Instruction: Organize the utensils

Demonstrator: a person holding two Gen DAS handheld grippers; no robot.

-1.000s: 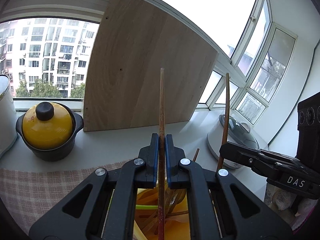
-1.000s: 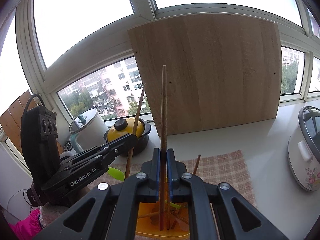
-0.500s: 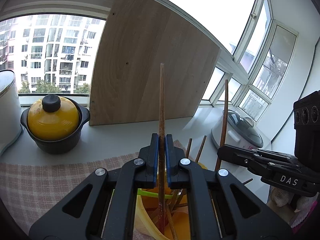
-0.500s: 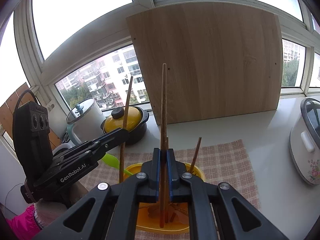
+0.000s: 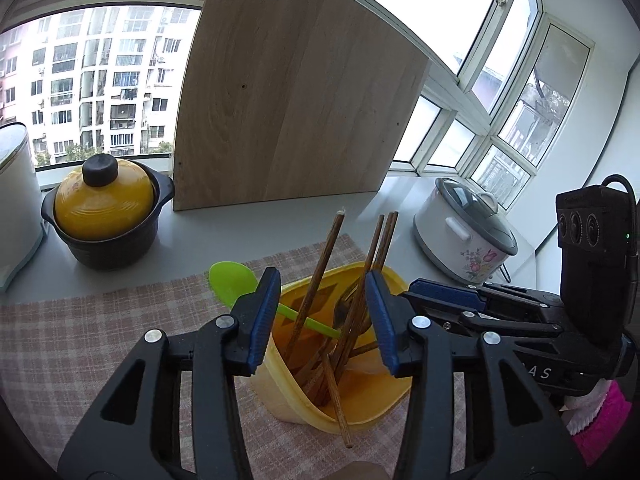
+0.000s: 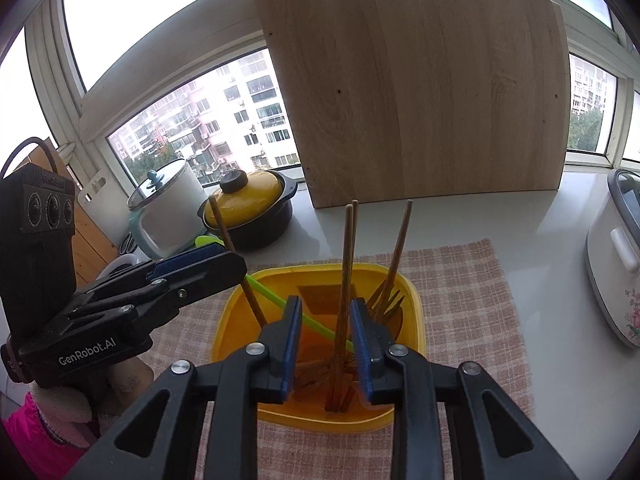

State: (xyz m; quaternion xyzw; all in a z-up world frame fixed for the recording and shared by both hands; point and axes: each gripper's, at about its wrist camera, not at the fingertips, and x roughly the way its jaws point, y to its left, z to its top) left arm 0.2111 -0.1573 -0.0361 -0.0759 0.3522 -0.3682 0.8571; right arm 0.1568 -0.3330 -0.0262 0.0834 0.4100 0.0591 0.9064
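Having come down toward the yellow container (image 5: 360, 412) since the earlier frames, and no longer pinching the single wooden sticks held upright a second ago. Left gripper (image 5: 322, 316) now spreading its blue pads (image 5: 264, 320), jaws opening, hovering just over the container's rim with chopsticks (image 5: 320, 276) showing between them but untouched. Right gripper (image 6: 326, 336) likewise opening, a pair of chopsticks (image 6: 347, 272) standing in the gap, pressed by neither pad. Leaning loose inside the container: several brown chopsticks, a wooden fork (image 6: 386, 300) and a green spoon (image 5: 234, 282) with its bowl jutting over the far-left rim. Sitting under the container, a checked cloth (image 6: 472, 304) on the pale counter. Standing behind: a wooden board (image 6: 420, 92) against the window, a yellow-lidded pot (image 5: 104, 212) to the left, a white rice cooker (image 5: 464, 236) to the right.
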